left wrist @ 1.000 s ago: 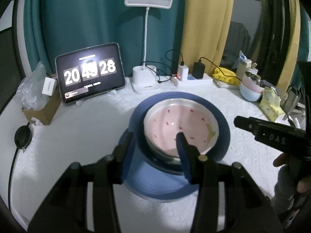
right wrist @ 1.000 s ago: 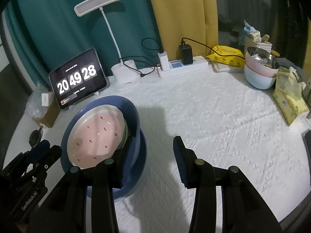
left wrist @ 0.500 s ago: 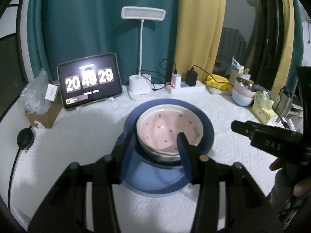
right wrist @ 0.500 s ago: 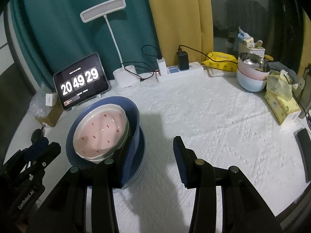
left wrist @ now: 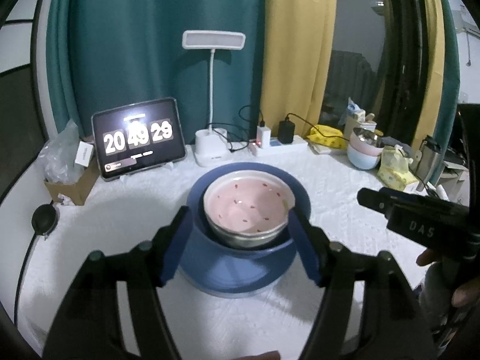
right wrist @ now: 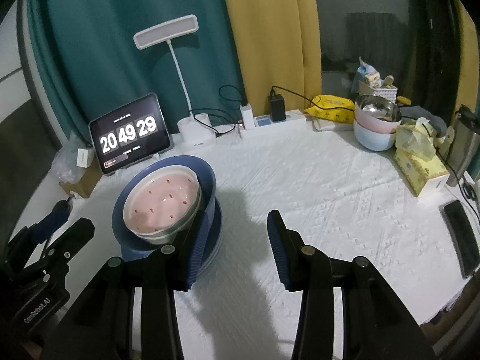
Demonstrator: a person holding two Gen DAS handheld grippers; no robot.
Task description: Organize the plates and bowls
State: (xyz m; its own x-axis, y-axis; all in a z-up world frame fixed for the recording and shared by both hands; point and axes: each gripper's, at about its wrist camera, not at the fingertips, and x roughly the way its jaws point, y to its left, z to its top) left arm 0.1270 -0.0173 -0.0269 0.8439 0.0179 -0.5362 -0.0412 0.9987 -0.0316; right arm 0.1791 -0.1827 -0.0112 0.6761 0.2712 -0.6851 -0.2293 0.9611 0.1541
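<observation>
Teal and yellow curtains hang behind a table (right wrist: pixel 315 186) covered with a white quilted cloth. From the left claw (left wrist: pixel 240 241) outward: its jaws have just been opening and are now spread wide, both blue pads clear of the stack framed between them. That stack is seen at the table's centre-left: a pink bowl (left wrist: pixel 249 207) with red specks is nested in a metal bowl (left wrist: pixel 249 240), which sits tilted inside a blue bowl (left wrist: pixel 210 249) on a blue plate (left wrist: pixel 237 276). The right claw (right wrist: pixel 237 244) is held part open with nothing between its pads, its left pad just beside the blue bowl's wall; contact cannot be told. Further back, a tablet clock (right wrist: pixel 129 135), a desk lamp (right wrist: pixel 180 69) and a power strip (right wrist: pixel 276 121) are lined up. A second stack of bowls (right wrist: pixel 375 127) stands at the far right, well apart.
</observation>
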